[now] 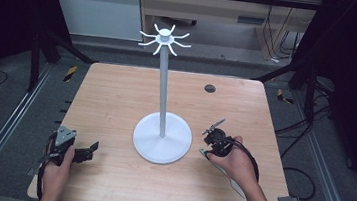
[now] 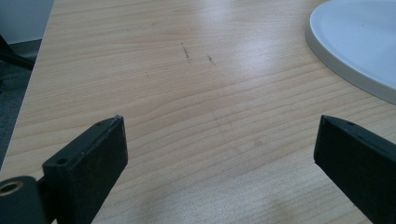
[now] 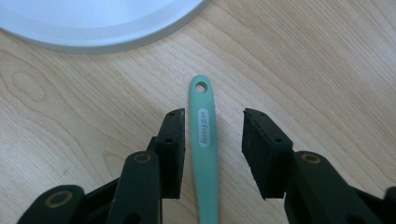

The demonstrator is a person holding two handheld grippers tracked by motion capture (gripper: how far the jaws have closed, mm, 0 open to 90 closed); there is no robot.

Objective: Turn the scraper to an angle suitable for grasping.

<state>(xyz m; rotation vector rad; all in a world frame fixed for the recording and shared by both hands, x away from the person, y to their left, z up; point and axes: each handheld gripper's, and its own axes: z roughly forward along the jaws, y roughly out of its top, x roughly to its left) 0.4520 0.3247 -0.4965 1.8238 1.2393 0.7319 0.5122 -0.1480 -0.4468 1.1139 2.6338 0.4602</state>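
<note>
Right gripper view: the right gripper (image 3: 212,135) has its jaws spread around a mint-green utensil handle (image 3: 204,154) lying flat on the worktop (image 3: 327,70); the handle sits closer to one pad, apparently clear of both. Its holed end points toward the white stand base (image 3: 93,23) just beyond. High view: the left gripper (image 1: 92,148) rests apart, jaws spread, empty.
</note>
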